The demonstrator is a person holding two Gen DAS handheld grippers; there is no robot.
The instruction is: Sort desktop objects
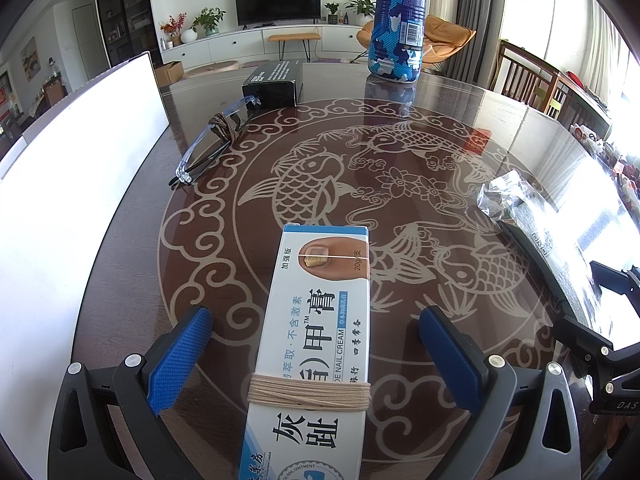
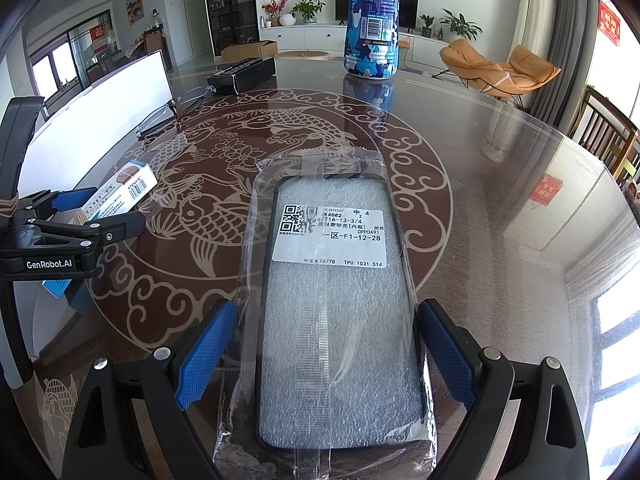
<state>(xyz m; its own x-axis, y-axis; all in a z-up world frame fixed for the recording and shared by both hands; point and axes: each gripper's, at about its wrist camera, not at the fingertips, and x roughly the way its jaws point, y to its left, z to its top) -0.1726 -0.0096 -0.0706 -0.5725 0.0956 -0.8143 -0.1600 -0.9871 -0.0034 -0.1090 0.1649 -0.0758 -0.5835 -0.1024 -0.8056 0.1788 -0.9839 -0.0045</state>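
Straddling the long white-and-blue cardboard nail-cream box [image 1: 316,344], my left gripper [image 1: 316,360] has its blue ribbed pads [image 1: 180,356] spread well apart, with clear gaps on both sides, so nothing is held. The box lies flat on the glossy dark wood table [image 1: 460,120] with its carp inlay, a band of beige thread wound round its near part. I judge it light and stiff but crushable; I'd close across its long side walls, near the thread, gently. My right gripper [image 2: 324,356] is likewise wide open, its pads flanking a black phone case in a clear plastic sleeve [image 2: 332,300] lying flat on the table, padded with white foam and carrying a printed label. That sleeve looks slick and loose, so I'd pinch the firm case edges, not the film. Farther out on the left sit clear-framed glasses [image 1: 212,140] beside a white board [image 1: 80,160], then a black rectangular box [image 1: 274,80], and at the far edge a blue camouflage-print bottle [image 1: 398,20] stands upright.
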